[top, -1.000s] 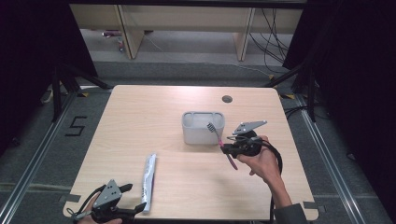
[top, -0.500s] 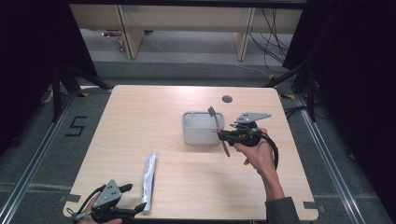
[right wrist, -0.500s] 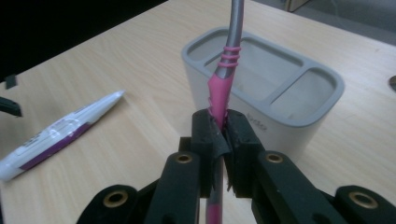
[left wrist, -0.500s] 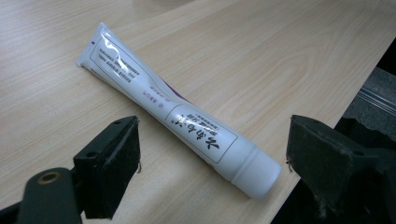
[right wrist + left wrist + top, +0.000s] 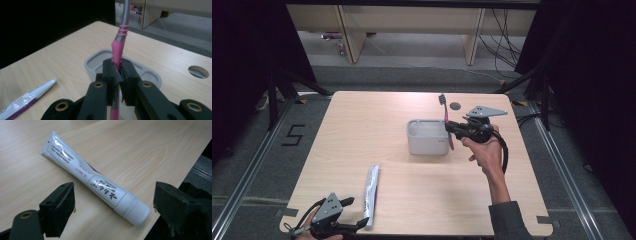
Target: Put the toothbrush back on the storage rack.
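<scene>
Just beside the grey holder (image 5: 427, 137), the right gripper (image 5: 451, 127) clamps a pink toothbrush (image 5: 445, 117) upright, bristles up; the holder's compartments look empty. Nearer the table's front edge, the left gripper (image 5: 112, 212) stands wide open around the toothpaste tube (image 5: 95, 183), gripping nothing.

A round hole (image 5: 455, 106) being shown in the wooden table (image 5: 377, 125), cables (image 5: 507, 30) being trailed across the grey floor (image 5: 412, 70) beyond.
</scene>
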The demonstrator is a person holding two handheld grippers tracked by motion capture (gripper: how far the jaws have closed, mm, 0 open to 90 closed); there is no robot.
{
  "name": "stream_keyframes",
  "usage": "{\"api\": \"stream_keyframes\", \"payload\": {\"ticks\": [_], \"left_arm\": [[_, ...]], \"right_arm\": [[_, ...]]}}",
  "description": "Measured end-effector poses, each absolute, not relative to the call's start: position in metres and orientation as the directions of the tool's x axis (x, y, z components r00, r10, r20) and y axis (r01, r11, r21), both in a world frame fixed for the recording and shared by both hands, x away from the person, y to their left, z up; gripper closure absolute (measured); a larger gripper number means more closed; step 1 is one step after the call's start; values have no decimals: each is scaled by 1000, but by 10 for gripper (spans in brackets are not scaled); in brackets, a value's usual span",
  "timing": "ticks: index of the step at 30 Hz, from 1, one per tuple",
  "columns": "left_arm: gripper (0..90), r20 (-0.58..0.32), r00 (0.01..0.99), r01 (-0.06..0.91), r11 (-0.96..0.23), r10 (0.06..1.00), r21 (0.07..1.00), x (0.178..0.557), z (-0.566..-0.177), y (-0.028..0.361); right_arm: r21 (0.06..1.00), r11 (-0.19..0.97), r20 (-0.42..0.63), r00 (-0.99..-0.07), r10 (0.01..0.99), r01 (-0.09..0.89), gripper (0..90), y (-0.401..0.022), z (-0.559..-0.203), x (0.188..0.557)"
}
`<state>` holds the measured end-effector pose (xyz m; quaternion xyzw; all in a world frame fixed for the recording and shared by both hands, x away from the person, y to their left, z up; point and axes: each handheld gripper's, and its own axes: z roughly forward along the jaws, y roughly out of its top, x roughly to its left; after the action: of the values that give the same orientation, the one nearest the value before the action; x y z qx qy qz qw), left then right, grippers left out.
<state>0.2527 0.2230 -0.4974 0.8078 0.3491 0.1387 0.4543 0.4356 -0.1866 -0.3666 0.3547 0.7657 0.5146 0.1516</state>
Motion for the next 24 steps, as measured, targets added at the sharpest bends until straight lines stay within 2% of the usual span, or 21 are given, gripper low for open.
{"api": "stream_keyframes", "payload": {"ticks": [9,24], "left_arm": [[173,-92,718,439,-346,690,829,252,-497,223],[173,-101,722,435,-336,685,836,252,-497,223]], "right_arm": [[920,155,137,-666,733,360,832,-180,-359,456],[917,106,165,-608,776,385,832,-175,-377,487]]}}
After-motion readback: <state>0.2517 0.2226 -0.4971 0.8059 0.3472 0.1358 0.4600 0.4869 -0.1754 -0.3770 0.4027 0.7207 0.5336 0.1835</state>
